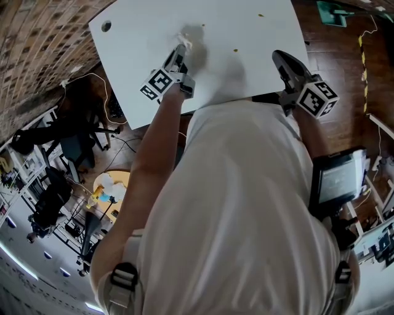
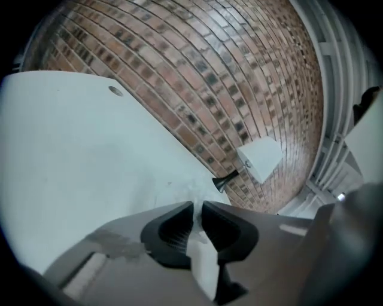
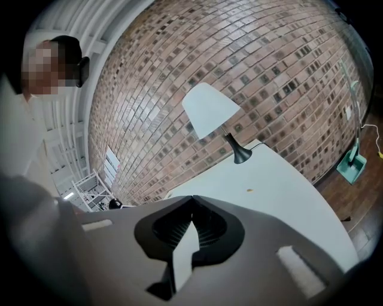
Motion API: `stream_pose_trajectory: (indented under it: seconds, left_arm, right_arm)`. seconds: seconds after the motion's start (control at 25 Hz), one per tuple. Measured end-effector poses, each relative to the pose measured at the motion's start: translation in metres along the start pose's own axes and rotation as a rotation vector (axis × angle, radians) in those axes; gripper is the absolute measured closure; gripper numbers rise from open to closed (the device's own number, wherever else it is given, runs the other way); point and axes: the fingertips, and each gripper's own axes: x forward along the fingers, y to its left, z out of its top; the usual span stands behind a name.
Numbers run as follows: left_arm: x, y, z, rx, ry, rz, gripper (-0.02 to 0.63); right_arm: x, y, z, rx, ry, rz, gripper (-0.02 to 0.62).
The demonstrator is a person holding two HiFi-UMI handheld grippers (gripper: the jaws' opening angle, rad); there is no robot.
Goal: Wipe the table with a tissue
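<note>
The white table (image 1: 141, 74) fills the top of the head view. My left gripper (image 1: 181, 50) reaches out over its middle and is shut on a crumpled white tissue (image 1: 185, 41), which is pressed to the tabletop. In the left gripper view the tissue (image 2: 189, 192) bunches at the nearly closed jaw tips (image 2: 197, 206) against the table (image 2: 72, 149). My right gripper (image 1: 280, 58) hangs over the table's near right part, shut, with nothing held. Its jaws (image 3: 192, 199) meet at the tips. Small brown crumbs (image 1: 235, 50) lie between the two grippers, and one crumb (image 3: 249, 190) shows in the right gripper view.
A white-shaded lamp (image 3: 209, 110) stands at the table's far end by the brick wall (image 3: 269, 72), also seen as the lamp (image 2: 260, 158). A cable hole (image 1: 106, 26) marks the left corner. A green dustpan (image 1: 332, 12) lies on the floor. My torso hides the near edge.
</note>
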Motion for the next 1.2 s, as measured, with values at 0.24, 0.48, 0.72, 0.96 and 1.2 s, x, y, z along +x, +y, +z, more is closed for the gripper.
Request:
stream_pose_trajectory:
  seconds: [0.24, 0.48, 0.72, 0.96, 1.2]
  left_arm:
    - [0.017, 0.035, 0.024, -0.015, -0.014, 0.078, 0.554]
    - [0.052, -0.009, 0.017, 0.095, 0.009, 0.076, 0.554]
    - [0.056, -0.011, 0.012, 0.113, 0.030, 0.111, 0.554]
    - [0.063, -0.004, 0.006, 0.163, 0.072, 0.147, 0.554]
    - [0.071, 0.004, 0.010, 0.121, 0.098, 0.188, 0.555]
  right_arm:
    - [0.010, 0.005, 0.001, -0.005, 0.008, -0.029, 0.588]
    - [-0.010, -0.014, 0.014, 0.008, -0.016, 0.001, 0.588]
    - [-0.015, -0.015, 0.017, 0.016, -0.019, 0.016, 0.588]
    - [-0.020, -0.025, 0.012, 0.029, -0.019, 0.011, 0.588]
    - [-0.014, -0.028, 0.015, 0.033, -0.024, 0.005, 0.588]
